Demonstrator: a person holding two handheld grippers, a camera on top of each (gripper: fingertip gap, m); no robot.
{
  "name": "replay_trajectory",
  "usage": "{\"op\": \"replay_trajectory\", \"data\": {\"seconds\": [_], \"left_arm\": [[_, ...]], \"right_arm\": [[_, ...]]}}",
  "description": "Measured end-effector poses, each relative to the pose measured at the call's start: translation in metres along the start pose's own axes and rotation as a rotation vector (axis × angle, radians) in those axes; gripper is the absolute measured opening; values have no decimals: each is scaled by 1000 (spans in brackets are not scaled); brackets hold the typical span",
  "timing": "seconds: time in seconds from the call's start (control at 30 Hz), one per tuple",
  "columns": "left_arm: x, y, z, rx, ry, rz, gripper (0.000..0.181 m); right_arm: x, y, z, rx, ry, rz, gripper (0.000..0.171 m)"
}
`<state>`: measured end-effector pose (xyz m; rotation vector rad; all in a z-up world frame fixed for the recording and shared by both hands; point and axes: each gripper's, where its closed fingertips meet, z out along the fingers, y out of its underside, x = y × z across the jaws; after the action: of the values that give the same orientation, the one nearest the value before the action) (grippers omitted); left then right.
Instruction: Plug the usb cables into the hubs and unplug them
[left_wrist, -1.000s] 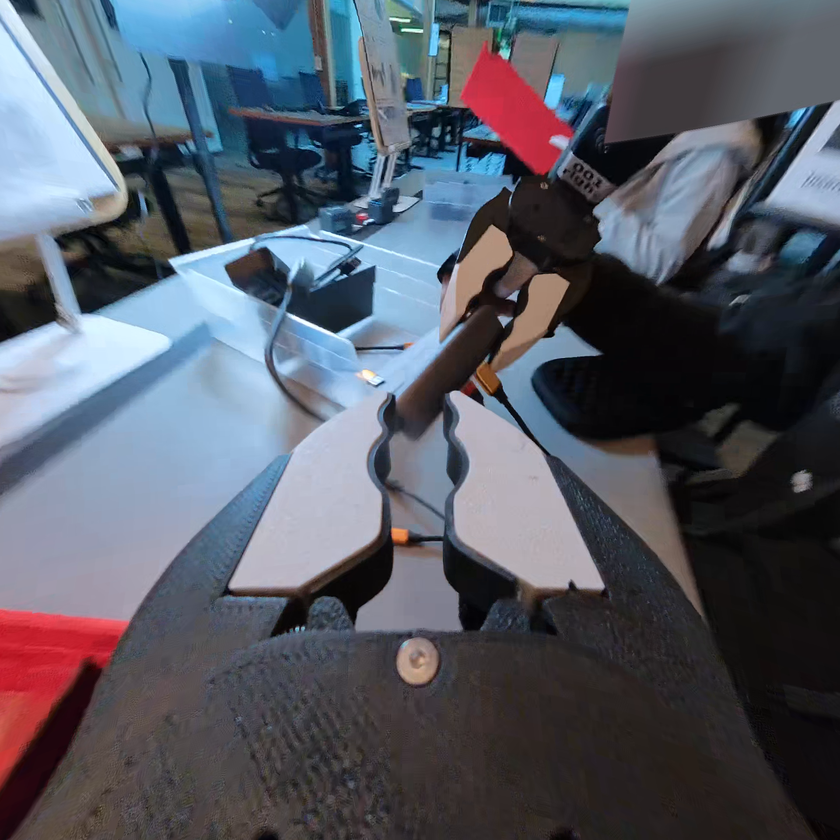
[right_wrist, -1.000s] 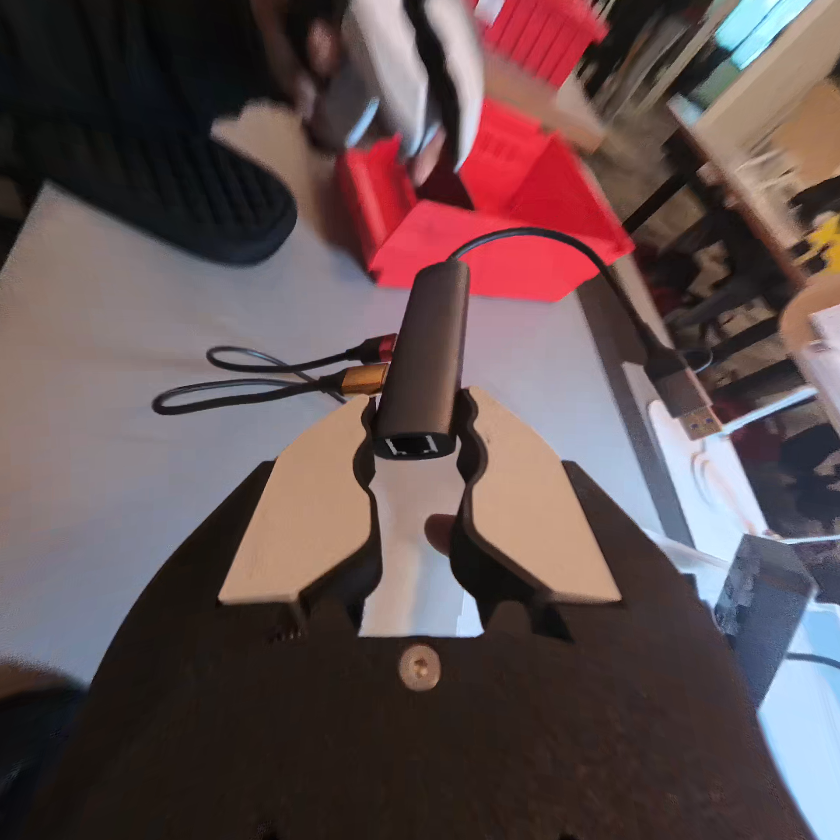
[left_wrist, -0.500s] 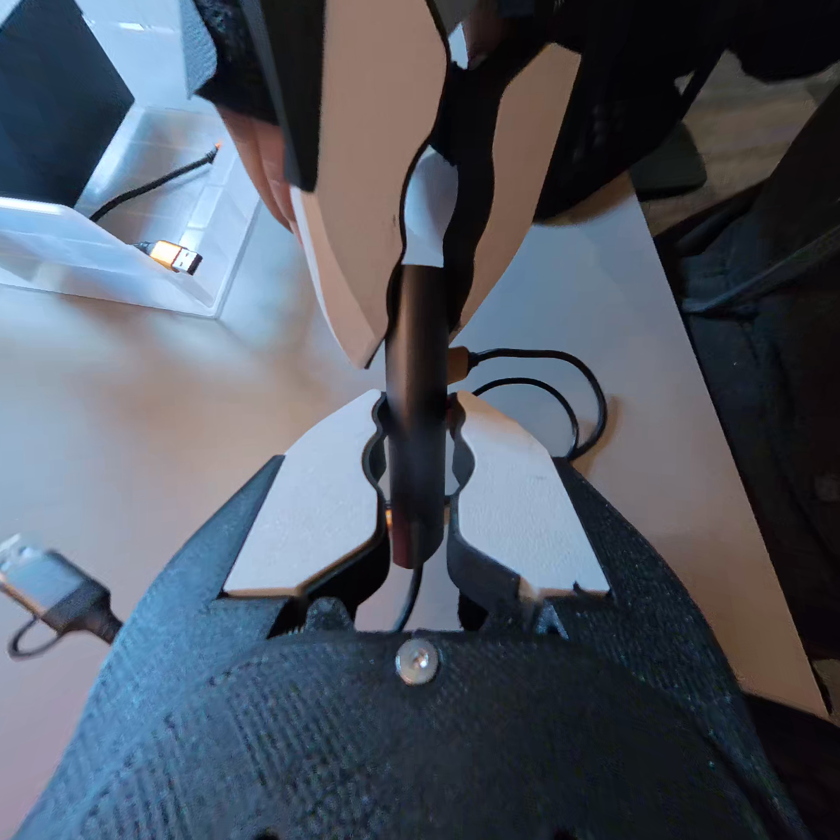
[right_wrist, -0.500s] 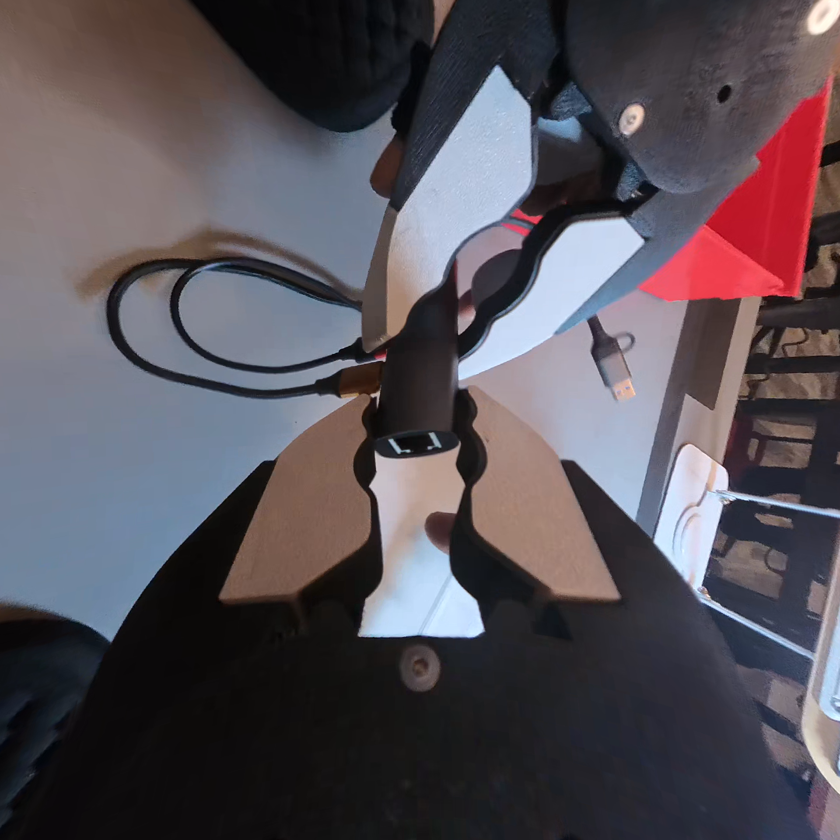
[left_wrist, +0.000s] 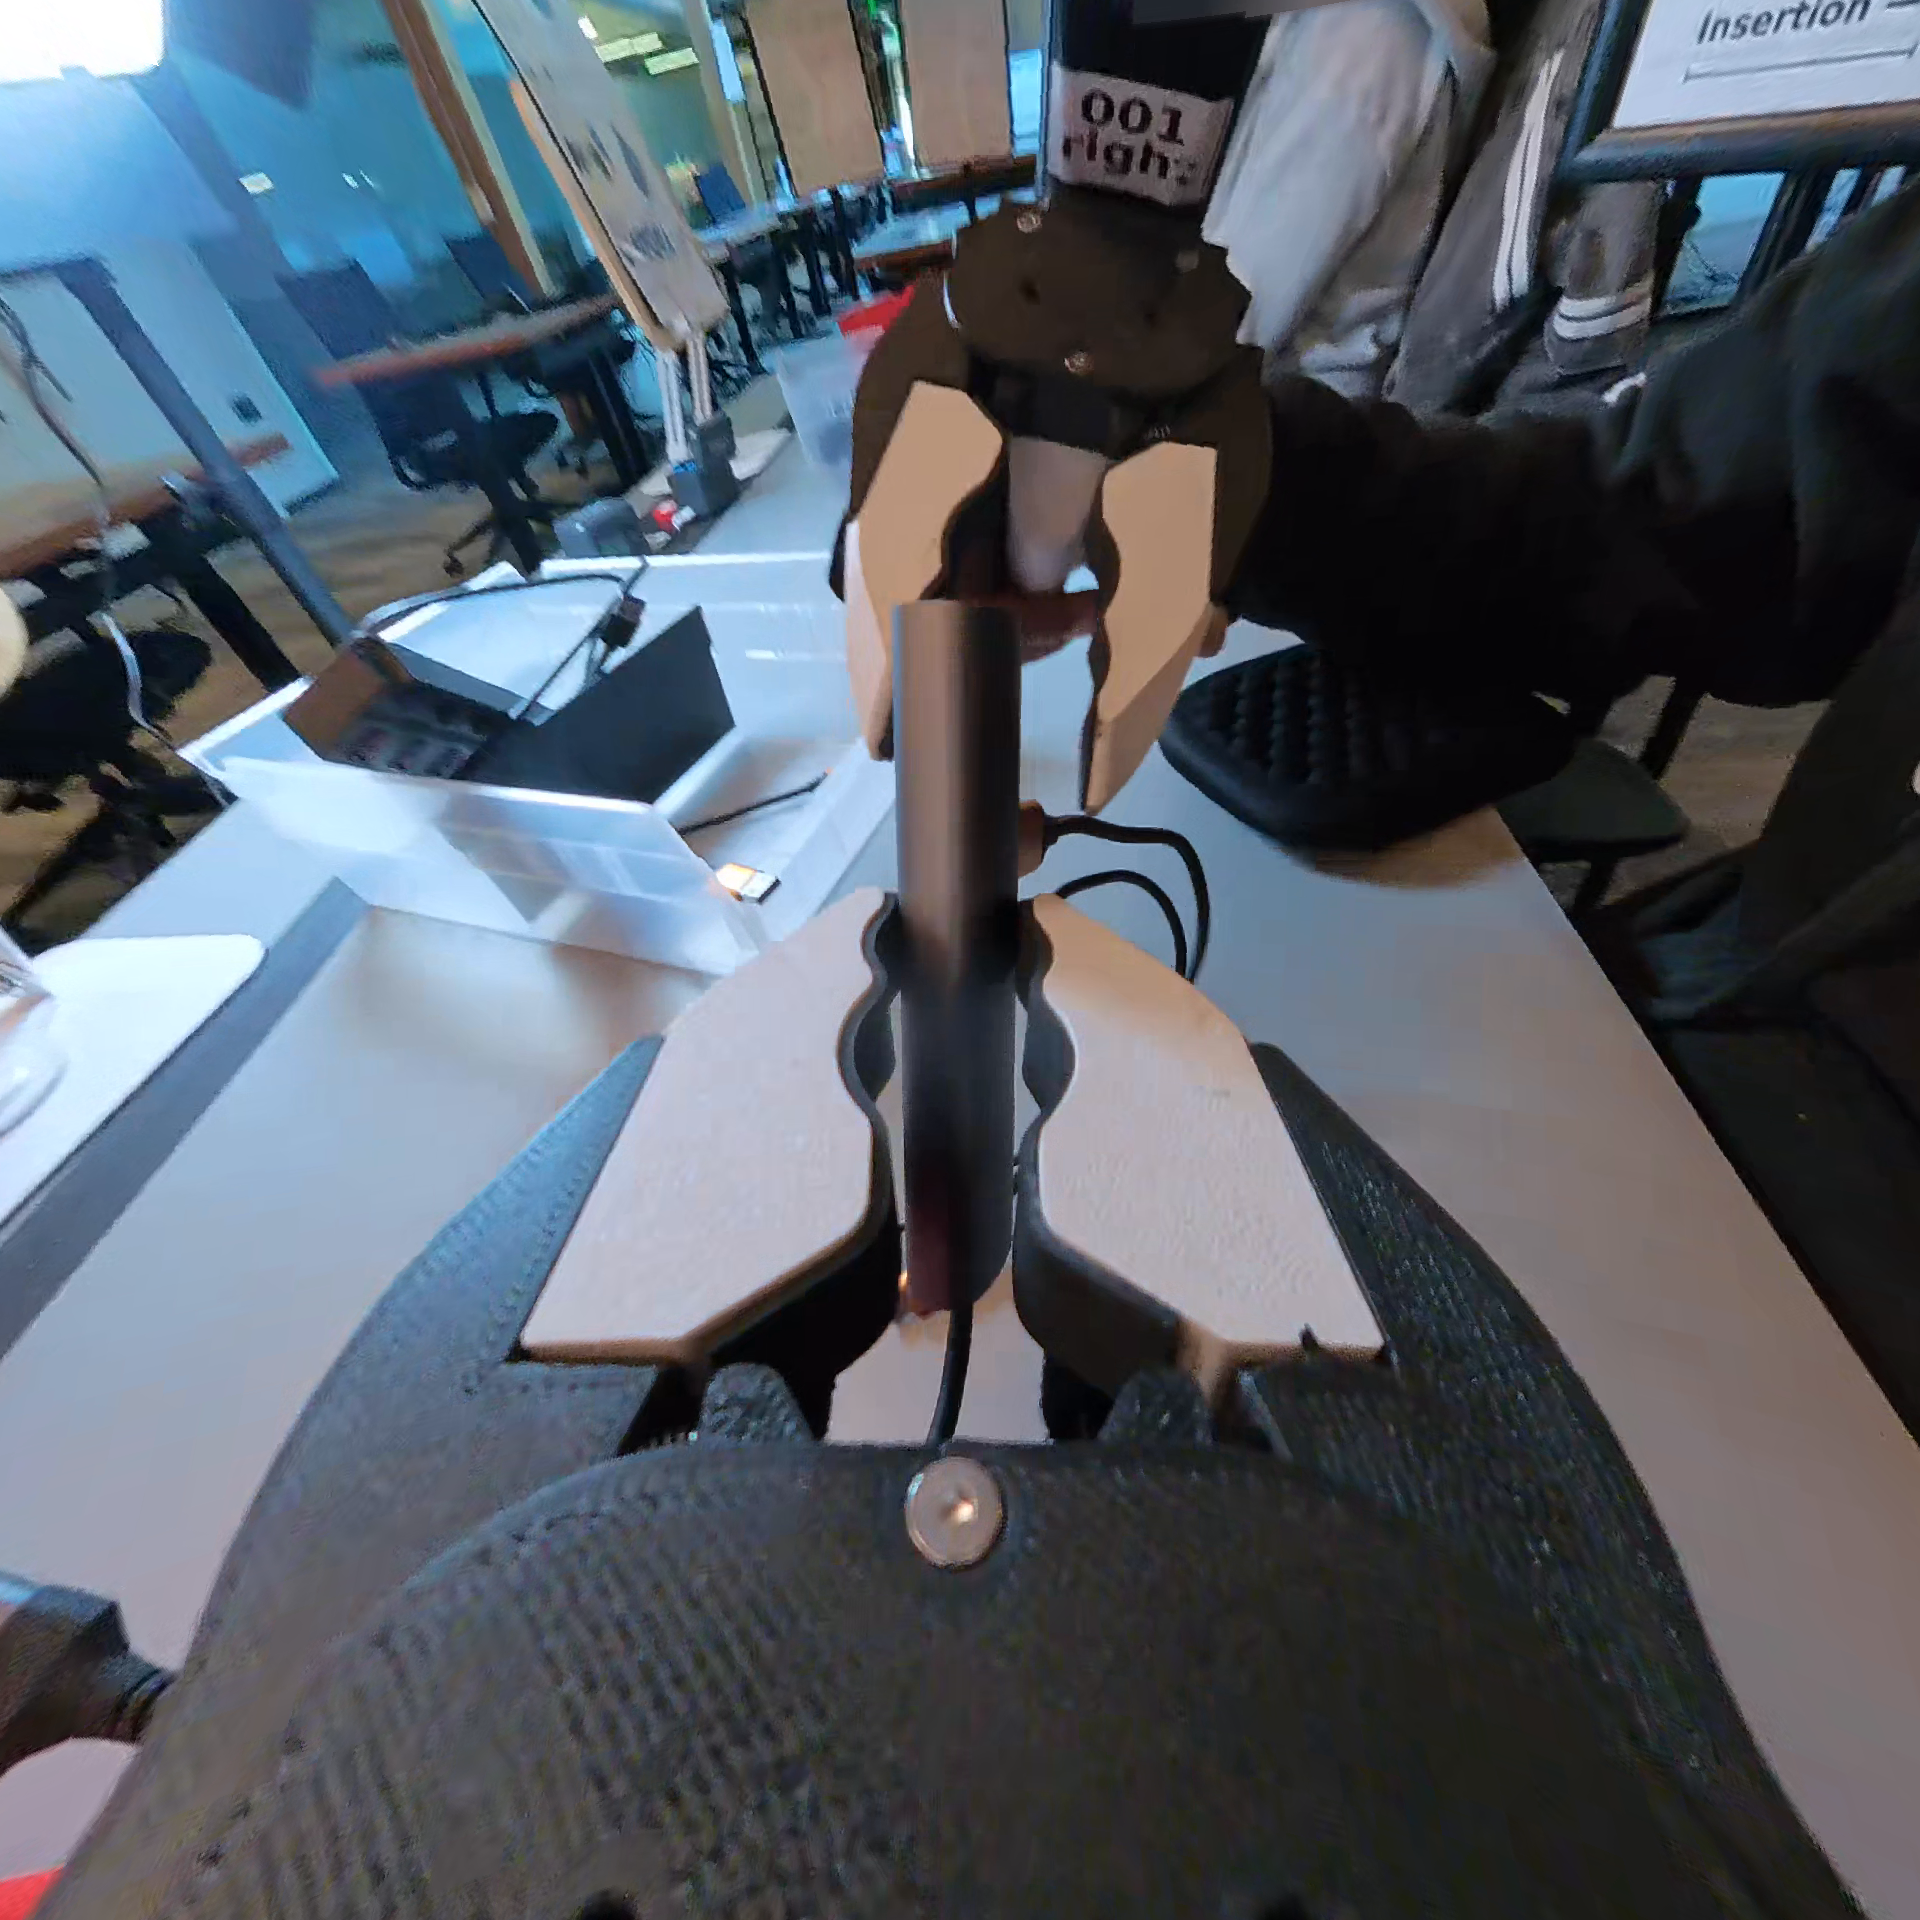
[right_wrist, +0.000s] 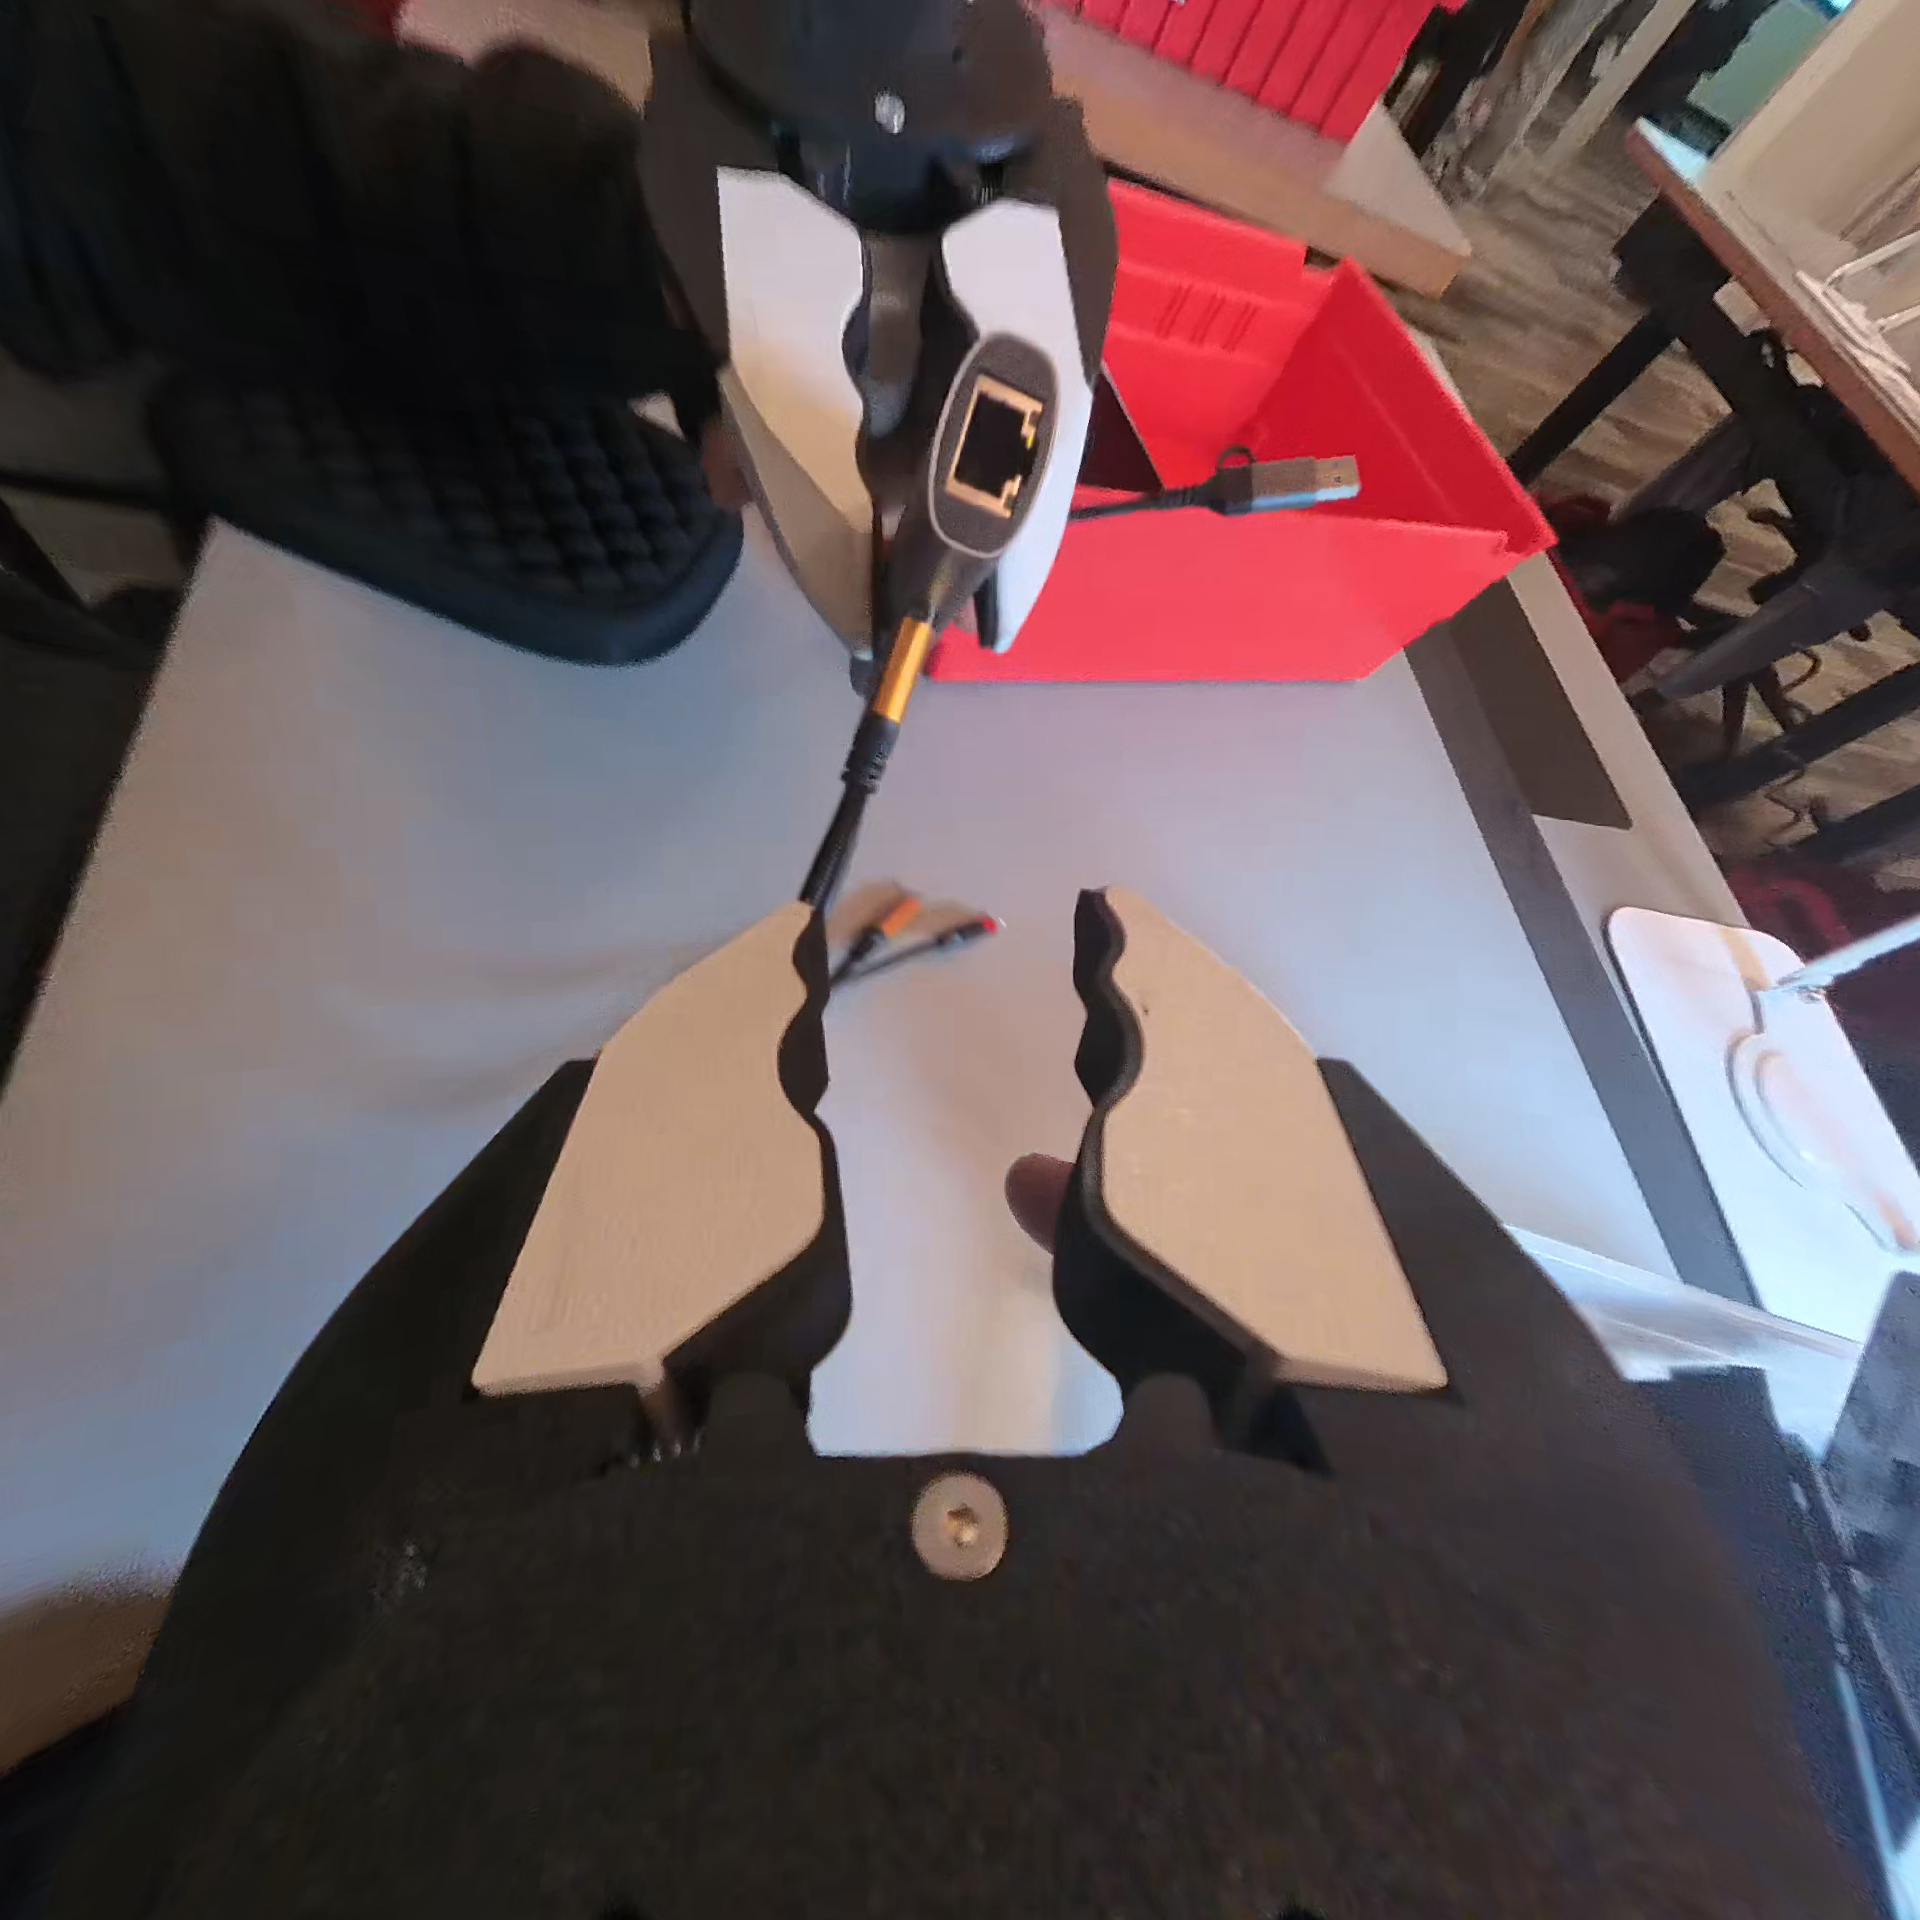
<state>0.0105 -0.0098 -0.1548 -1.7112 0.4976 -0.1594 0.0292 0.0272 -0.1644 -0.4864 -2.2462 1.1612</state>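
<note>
My left gripper (left_wrist: 956, 914) is shut on a dark grey USB hub (left_wrist: 954, 883) and holds it above the grey table (left_wrist: 1403, 1091). Two cables (left_wrist: 1132, 831) are plugged into the hub's right side. My right gripper (right_wrist: 945, 904) is open and empty. It faces the hub's port end (right_wrist: 987, 447) from a short way off. In the right wrist view the left gripper (right_wrist: 930, 634) holds the hub, and a gold-collared plug (right_wrist: 899, 665) hangs from it. The right gripper (left_wrist: 992, 774) also shows beyond the hub in the left wrist view.
A red bin (right_wrist: 1299, 582) stands behind the hub, and the hub's own USB lead (right_wrist: 1299, 483) dangles before it. Loose cable ends (right_wrist: 914, 930) lie on the table. A clear tray (left_wrist: 499, 831) holding a black box sits at the left. A black mesh chair back (left_wrist: 1351, 748) is at the table's edge. My right fingertips sit around 5 cm from my left ones.
My right gripper has let go of the hub, opened and drawn back from it. My left gripper keeps its hold on the hub and has tilted up from the table.
</note>
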Motion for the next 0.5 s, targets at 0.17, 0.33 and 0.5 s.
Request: {"op": "replay_trajectory", "data": {"seconds": [0.17,0.33,0.5], "left_arm": [[-6,-6,4,56,-101,102,20],[0,-4,11,68,-114,174,20],[-1,16,13,-36,-126,244,19]], "right_arm": [[-3,-20,3,92,16,27,43],[-3,-17,24,50,100,-81,18],[-4,-11,36,6,131,-157,7]]}}
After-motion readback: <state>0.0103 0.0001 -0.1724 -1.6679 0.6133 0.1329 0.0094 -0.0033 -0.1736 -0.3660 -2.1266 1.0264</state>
